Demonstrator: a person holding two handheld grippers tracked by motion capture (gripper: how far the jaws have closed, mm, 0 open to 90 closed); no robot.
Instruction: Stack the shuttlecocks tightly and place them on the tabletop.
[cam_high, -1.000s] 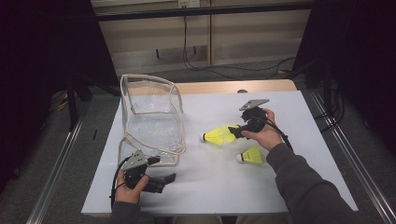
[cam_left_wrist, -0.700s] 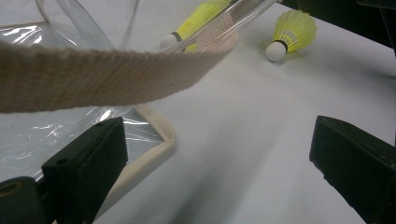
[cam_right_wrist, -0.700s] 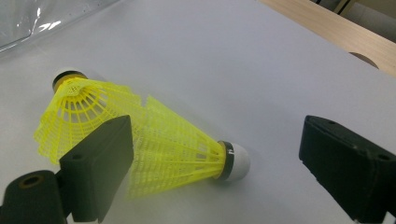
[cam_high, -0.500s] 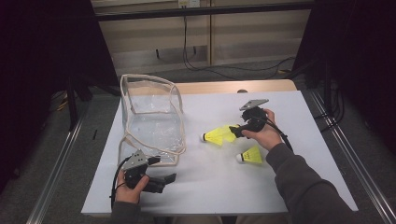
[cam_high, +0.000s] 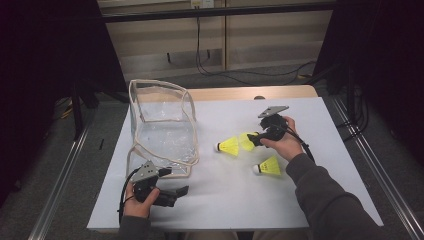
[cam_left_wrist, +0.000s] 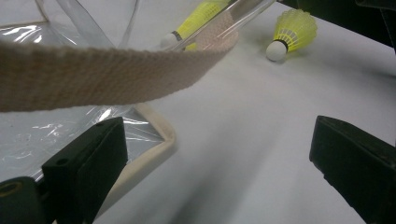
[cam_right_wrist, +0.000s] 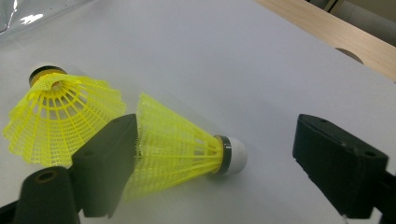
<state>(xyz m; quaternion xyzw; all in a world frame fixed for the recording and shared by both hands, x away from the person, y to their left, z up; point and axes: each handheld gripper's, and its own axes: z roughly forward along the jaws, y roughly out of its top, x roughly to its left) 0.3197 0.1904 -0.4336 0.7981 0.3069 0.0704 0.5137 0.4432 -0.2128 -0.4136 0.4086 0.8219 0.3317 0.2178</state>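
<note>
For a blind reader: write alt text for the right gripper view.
A yellow shuttlecock lies on the white table between the right gripper's open jaws, which have just been closing. A second shuttlecock lies beside it.

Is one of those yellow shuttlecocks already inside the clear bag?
No: in the high view all three shuttlecocks lie on the white table, to the right of the clear bag.
</note>
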